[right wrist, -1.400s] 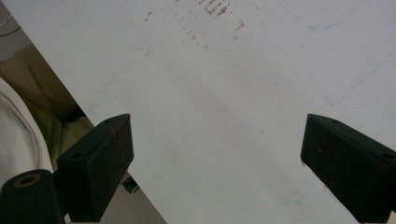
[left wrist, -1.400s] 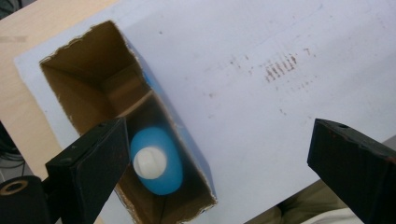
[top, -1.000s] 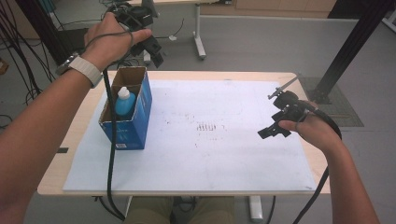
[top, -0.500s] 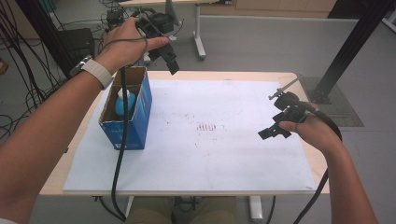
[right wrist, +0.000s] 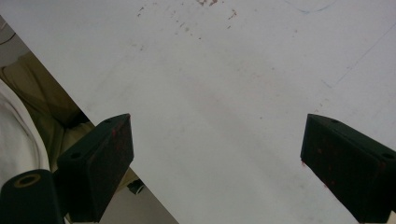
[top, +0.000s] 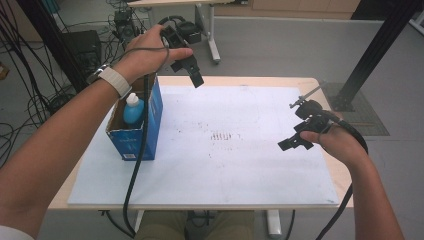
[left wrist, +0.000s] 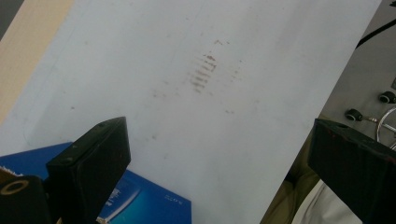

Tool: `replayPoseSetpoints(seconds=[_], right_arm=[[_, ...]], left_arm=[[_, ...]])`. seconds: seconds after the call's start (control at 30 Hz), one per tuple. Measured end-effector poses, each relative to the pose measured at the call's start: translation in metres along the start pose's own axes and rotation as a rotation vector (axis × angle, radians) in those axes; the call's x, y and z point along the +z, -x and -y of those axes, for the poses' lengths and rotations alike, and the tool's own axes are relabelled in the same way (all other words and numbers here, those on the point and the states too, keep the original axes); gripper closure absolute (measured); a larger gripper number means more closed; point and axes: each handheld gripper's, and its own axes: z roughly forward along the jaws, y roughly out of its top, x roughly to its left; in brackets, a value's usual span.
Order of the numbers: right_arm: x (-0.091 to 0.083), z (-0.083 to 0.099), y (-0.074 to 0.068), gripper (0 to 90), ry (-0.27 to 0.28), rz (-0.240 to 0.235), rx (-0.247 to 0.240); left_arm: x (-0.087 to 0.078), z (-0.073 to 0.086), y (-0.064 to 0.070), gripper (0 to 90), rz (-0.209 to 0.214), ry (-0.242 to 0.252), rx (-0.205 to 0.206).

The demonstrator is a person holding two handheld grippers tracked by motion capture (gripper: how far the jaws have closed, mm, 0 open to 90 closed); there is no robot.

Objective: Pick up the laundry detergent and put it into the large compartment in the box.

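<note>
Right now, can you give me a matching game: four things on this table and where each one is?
Things:
1. bottle
2. blue box
3. left tongs
4. right tongs

Places:
A. raised above the table's far edge, jaws apart
B. inside the box
C. low over the white sheet's right side, jaws apart
D. on the sheet's left edge

Pairs: 1-B, 2-D, 3-A, 4-C

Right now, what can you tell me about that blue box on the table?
The blue box looks like cardboard, with small pale print on its front and its top open. It stands upright near the left edge of the table, on the white sheet. Inside stands a bottle with a white cap and blue body. The left hand-held gripper hangs above and beyond it, jaws open; its black cable trails down the box's front.
</note>
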Motion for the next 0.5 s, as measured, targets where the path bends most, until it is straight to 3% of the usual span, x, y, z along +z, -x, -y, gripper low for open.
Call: replayPoseSetpoints(seconds=[0.5], right_arm=[[0.003, 0.003, 0.000, 9.4, -0.001, 0.002, 0.009]], left_arm=[[0.024, -0.004, 0.006, 6.2, 0.034, -0.016, 0.155]])
